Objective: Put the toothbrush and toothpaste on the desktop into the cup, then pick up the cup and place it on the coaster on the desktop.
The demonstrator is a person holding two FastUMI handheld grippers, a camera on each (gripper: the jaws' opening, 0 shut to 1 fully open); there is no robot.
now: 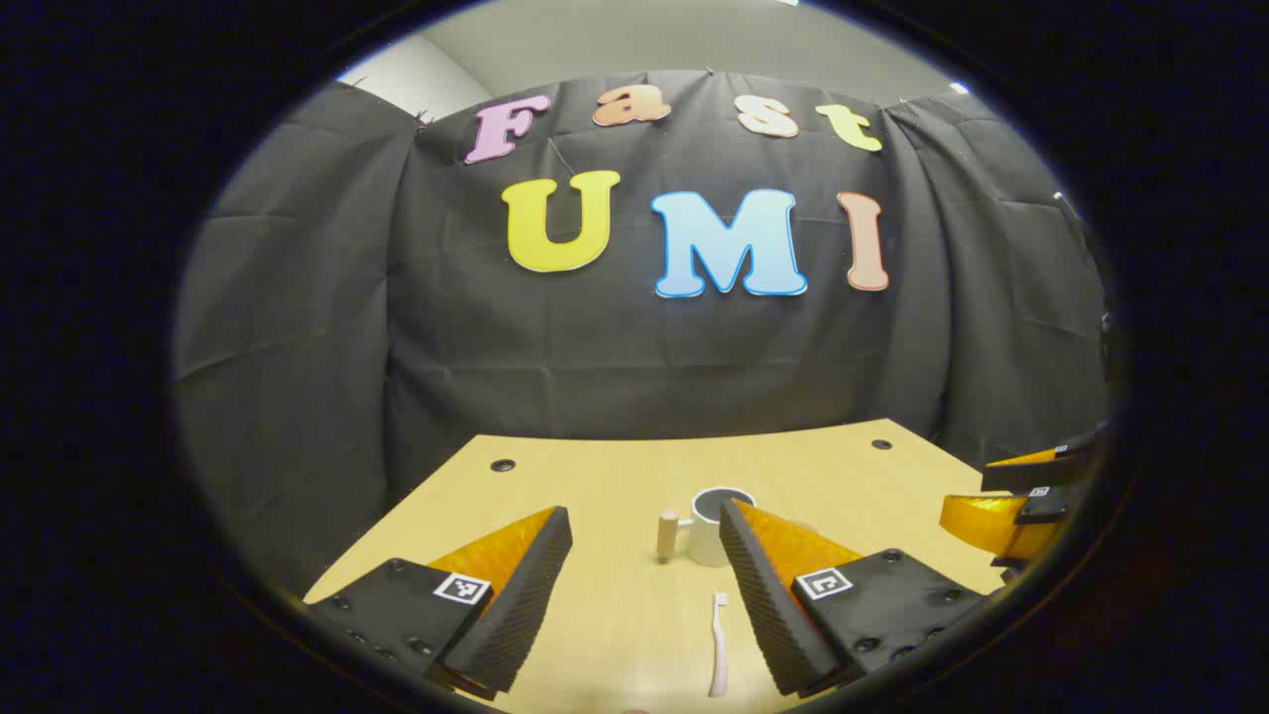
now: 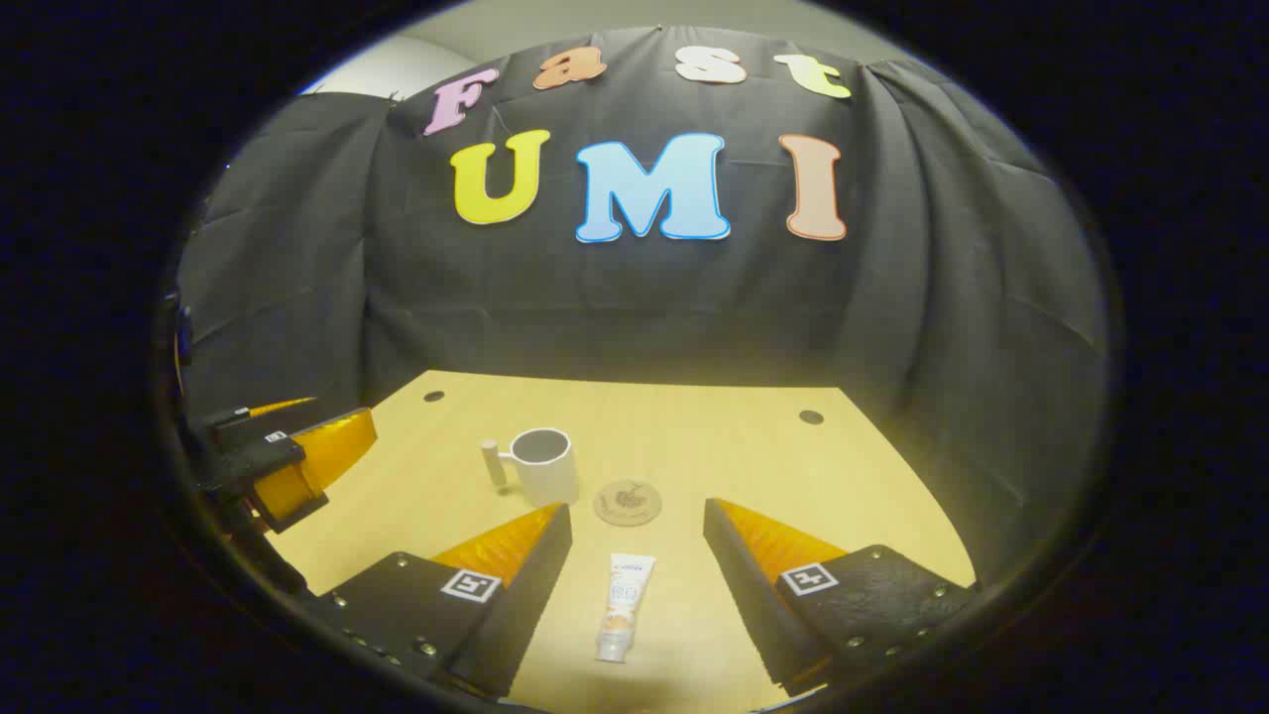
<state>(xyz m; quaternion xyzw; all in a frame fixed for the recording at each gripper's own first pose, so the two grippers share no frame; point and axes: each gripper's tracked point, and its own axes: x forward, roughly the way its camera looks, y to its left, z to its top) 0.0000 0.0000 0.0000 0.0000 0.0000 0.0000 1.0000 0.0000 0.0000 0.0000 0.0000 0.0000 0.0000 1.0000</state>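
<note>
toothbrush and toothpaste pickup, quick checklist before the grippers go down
1. Left gripper open, fingers either side of the toothbrush: ok.
2. Right gripper open, toothpaste lying between its fingers: ok.
3. Cup upright, mouth free: ok.
4. Coaster bare, beside the cup: ok.
5. Cup empty inside: cannot tell.
6. Both items flat on the desktop, untouched: ok.

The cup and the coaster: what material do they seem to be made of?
The cup looks like glazed white ceramic, smooth with a soft sheen, with a pale, seemingly wooden handle. The coaster looks like cork or wood: matte, speckled tan.
</note>
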